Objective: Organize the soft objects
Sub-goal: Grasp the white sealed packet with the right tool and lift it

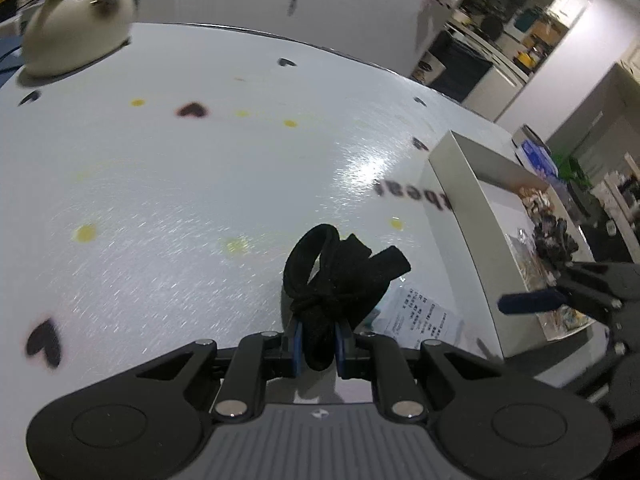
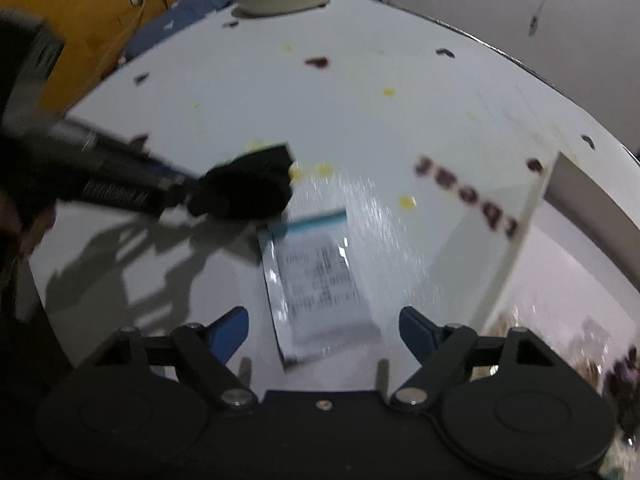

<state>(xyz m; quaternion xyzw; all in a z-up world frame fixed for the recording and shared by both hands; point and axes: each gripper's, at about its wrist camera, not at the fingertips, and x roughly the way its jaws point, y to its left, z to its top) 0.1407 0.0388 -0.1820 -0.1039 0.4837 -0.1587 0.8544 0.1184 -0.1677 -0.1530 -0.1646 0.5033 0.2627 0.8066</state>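
My left gripper [image 1: 317, 338] is shut on a knotted black fabric strap [image 1: 340, 272] and holds it just above the white table [image 1: 160, 180]. In the right wrist view the same gripper [image 2: 188, 192] comes in from the left with the black bundle [image 2: 248, 188]. My right gripper [image 2: 324, 328] is open and empty, its blue pads on either side of a flat packet with a printed label [image 2: 316, 280] that lies on the table. The right gripper also shows at the right edge of the left wrist view [image 1: 532, 300]. A cream plush seal [image 1: 76, 28] sits at the far table edge.
A white open box [image 1: 480, 216] with several small items inside stands at the right side of the table; it also shows in the right wrist view [image 2: 560, 208]. The tabletop has heart and dot prints. Shelves and furniture lie beyond the table at the right.
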